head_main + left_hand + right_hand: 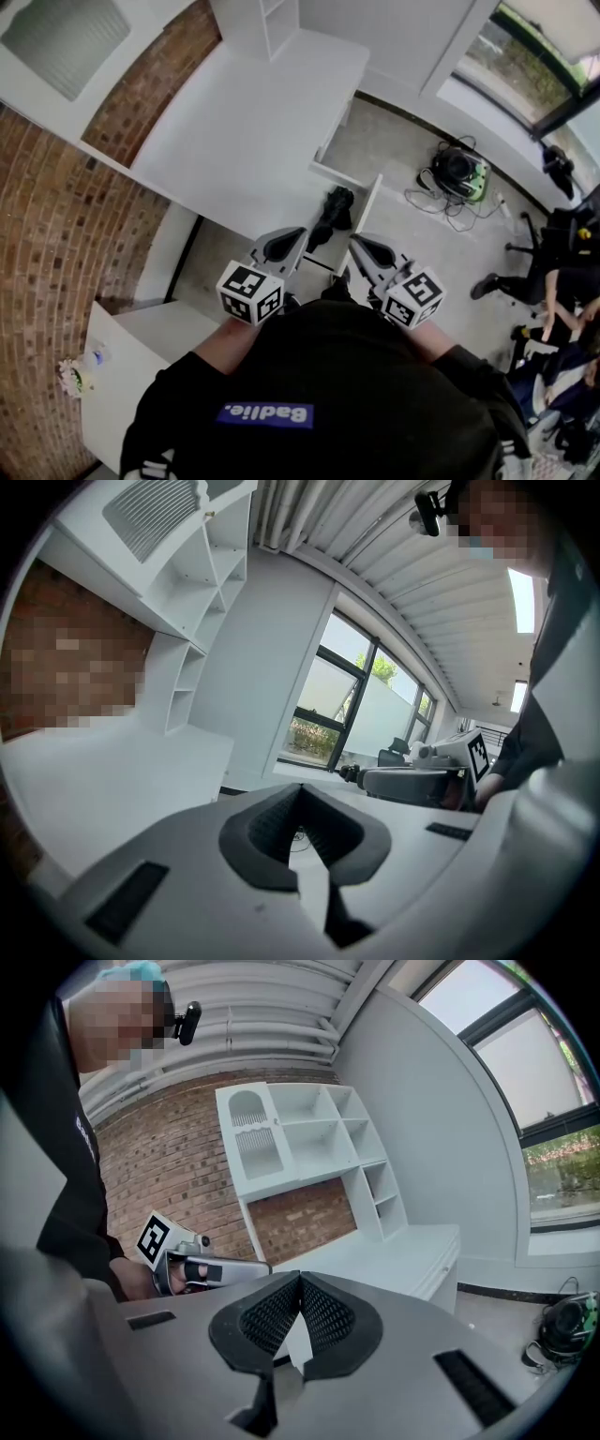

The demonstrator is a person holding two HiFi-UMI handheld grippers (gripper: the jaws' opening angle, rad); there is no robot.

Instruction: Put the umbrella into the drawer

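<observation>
A folded black umbrella lies inside the open white drawer that juts out from under the desk. My left gripper is shut and empty, held just in front of the drawer at its left. My right gripper is also shut with nothing in it, close to the drawer's front panel. In the left gripper view the left gripper's jaws meet and point level into the room; in the right gripper view the right gripper's jaws meet too. The umbrella shows in neither gripper view.
The white desk with a shelf unit stands against a brick wall. Cables and a dark bag lie on the floor at the right. A seated person is at the far right. A low white cabinet stands at the lower left.
</observation>
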